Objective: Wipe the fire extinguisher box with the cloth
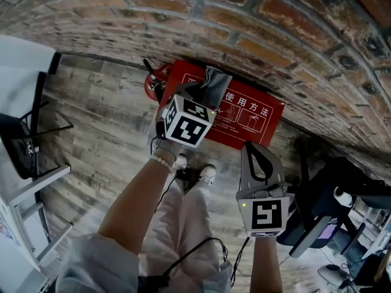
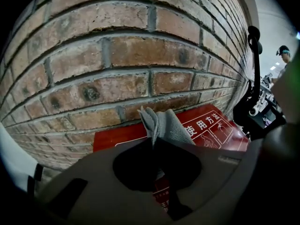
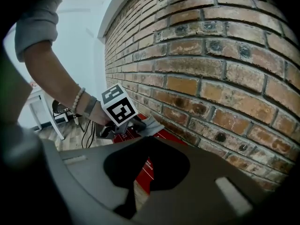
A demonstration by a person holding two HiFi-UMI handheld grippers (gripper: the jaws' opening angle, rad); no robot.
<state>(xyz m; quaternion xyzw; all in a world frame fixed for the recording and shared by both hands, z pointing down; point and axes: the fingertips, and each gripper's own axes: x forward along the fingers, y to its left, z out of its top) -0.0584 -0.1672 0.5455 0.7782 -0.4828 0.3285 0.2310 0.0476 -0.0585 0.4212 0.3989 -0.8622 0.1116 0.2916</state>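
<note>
The red fire extinguisher box (image 1: 247, 116) lies on the wooden floor against the brick wall, its lid printed with white characters. My left gripper (image 1: 204, 93) is shut on a grey cloth (image 1: 215, 83), which it holds over the box's left part. In the left gripper view the cloth (image 2: 164, 123) sticks up from the closed jaws in front of the box (image 2: 213, 128). My right gripper (image 1: 254, 146) hovers just in front of the box's right half, shut with nothing in it. The right gripper view shows the cloth (image 3: 152, 124) and the box (image 3: 122, 136) beyond its jaws.
A red extinguisher (image 1: 153, 85) lies left of the box. The brick wall (image 1: 275, 47) runs right behind it. The person's shoes (image 1: 195, 171) and a black cable (image 1: 183, 255) are below. A white desk (image 1: 24, 133) stands at left, a dark office chair (image 1: 317, 206) at right.
</note>
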